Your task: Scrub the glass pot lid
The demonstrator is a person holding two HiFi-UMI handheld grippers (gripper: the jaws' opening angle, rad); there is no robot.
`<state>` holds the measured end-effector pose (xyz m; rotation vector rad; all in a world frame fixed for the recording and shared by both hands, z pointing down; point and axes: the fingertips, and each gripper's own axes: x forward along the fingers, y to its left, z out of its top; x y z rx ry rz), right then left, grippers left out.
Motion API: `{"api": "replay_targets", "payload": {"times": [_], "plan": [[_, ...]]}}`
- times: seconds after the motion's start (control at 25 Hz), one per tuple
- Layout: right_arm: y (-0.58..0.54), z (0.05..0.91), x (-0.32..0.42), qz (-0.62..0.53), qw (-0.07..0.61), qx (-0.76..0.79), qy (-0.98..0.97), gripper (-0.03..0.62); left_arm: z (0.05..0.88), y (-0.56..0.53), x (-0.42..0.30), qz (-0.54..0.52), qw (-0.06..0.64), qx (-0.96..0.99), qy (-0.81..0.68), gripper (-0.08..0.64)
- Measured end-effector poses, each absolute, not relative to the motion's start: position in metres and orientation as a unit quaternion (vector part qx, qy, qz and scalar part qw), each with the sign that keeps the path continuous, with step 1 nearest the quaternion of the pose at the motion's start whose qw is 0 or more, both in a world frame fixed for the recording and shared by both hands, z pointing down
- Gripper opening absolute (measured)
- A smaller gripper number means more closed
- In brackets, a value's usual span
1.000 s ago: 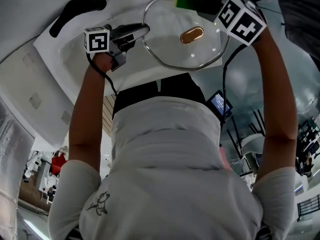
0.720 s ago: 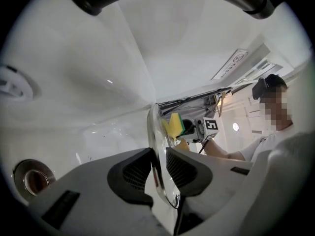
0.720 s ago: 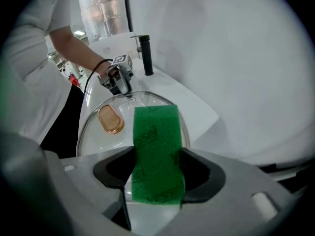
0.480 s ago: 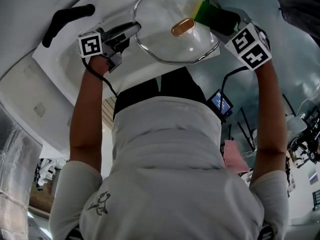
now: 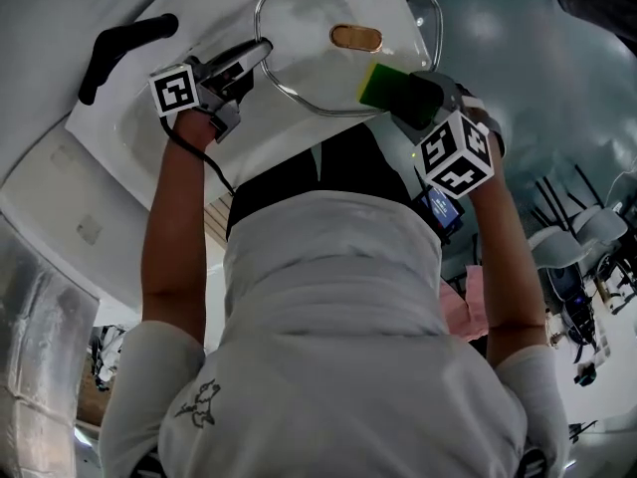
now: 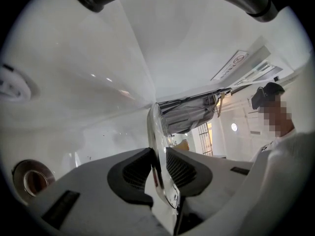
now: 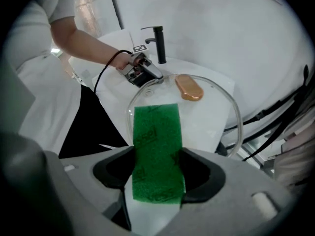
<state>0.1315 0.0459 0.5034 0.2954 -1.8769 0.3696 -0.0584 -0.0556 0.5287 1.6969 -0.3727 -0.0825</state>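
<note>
Left gripper [image 6: 158, 170] jaws clamped on the rim of the glass lid [image 6: 156, 127], pads pressing both faces of the edge, lid seen edge-on and standing up between them. In the head view the left gripper [image 5: 255, 54] grips the glass lid [image 5: 304, 13] at its left rim. The lid is held over the white sink [image 5: 124, 118], tilted, with its tan knob [image 5: 355, 37] near the middle.

Right gripper [image 7: 157, 173] jaws closed on a green sponge [image 7: 156, 141]. The sponge sticks out past the pads, scouring face to the camera, its far end over the near rim of the lid [image 7: 206, 117]. Can't tell if it touches the glass. Head view: right gripper [image 5: 406, 96], sponge [image 5: 378, 85] green with a yellow side, at the lid's near right edge.

Sink basin: round metal drain [image 6: 30, 178] in the bottom. Black faucet [image 7: 158, 42] stands behind the lid, just past the left gripper [image 7: 146, 75].
</note>
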Motion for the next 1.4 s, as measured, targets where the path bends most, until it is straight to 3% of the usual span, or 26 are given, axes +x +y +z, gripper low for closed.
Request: {"api": "replay_targets", "payload": {"times": [0.32, 0.68, 1.0, 1.16, 1.4], "plan": [[0.059, 0.489, 0.123, 0.186, 0.546, 0.112, -0.809, 0.288, 0.527, -0.056, -0.058, -0.030, 0.640, 0.751, -0.156, 0.097], [-0.104, 0.431, 0.171, 0.156, 0.526, 0.221, -0.806, 0.290, 0.526, -0.055, -0.058, -0.033, 0.634, 0.758, -0.147, 0.097], [-0.188, 0.485, 0.098, 0.245, 0.527, 0.243, -0.777, 0.290, 0.533, -0.056, -0.062, -0.042, 0.632, 0.759, -0.152, 0.097], [-0.180, 0.500, 0.054, 0.208, 0.573, 0.229, -0.759, 0.290, 0.530, -0.056, -0.060, -0.052, 0.639, 0.754, -0.142, 0.097], [-0.153, 0.497, -0.002, 0.169, 0.582, 0.199, -0.770, 0.290, 0.527, -0.056, -0.062, -0.063, 0.641, 0.751, -0.145, 0.092]]}}
